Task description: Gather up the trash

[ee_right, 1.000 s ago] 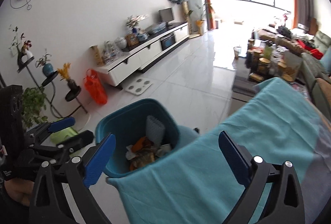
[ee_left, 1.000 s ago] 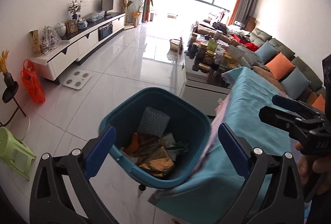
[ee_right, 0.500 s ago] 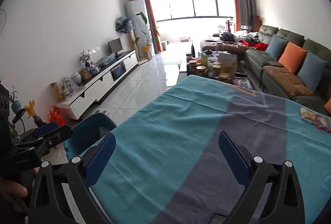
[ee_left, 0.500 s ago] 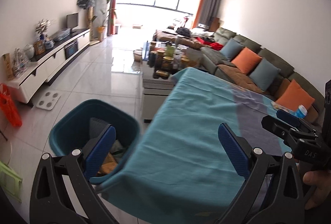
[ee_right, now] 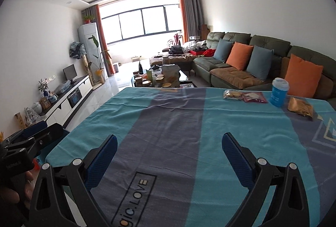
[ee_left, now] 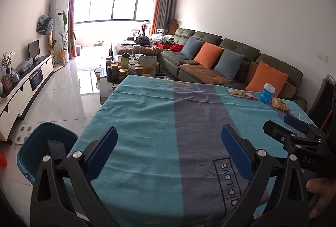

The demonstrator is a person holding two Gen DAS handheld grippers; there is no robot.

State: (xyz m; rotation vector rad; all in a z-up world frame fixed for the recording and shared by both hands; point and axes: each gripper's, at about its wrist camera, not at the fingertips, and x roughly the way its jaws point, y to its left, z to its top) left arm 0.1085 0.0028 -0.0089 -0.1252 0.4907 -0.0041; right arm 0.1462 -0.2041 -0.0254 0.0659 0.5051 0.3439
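Both empty, the left gripper (ee_left: 168,149) and right gripper (ee_right: 169,153) hover wide open over the near worktop (ee_right: 168,122), between pickups; next comes a reach to the wrappers (ee_right: 244,96) and cup (ee_right: 278,92) at far right, bin (ee_left: 31,149) waiting near left.

The left gripper (ee_left: 169,152) is made of black plastic. It has two thick black arms shaped like triangles with holes in them. Each arm has round silver screws (ee_left: 261,152) on top. The fingers (ee_left: 235,154) have blue bumpy pads on the inside. The right gripper (ee_right: 169,158) looks just the same, black with blue bumpy fingers (ee_right: 236,158) and silver screws. Seen from the side, its black body has small white letters on it. A hand (ee_left: 320,192) shows at the edge.
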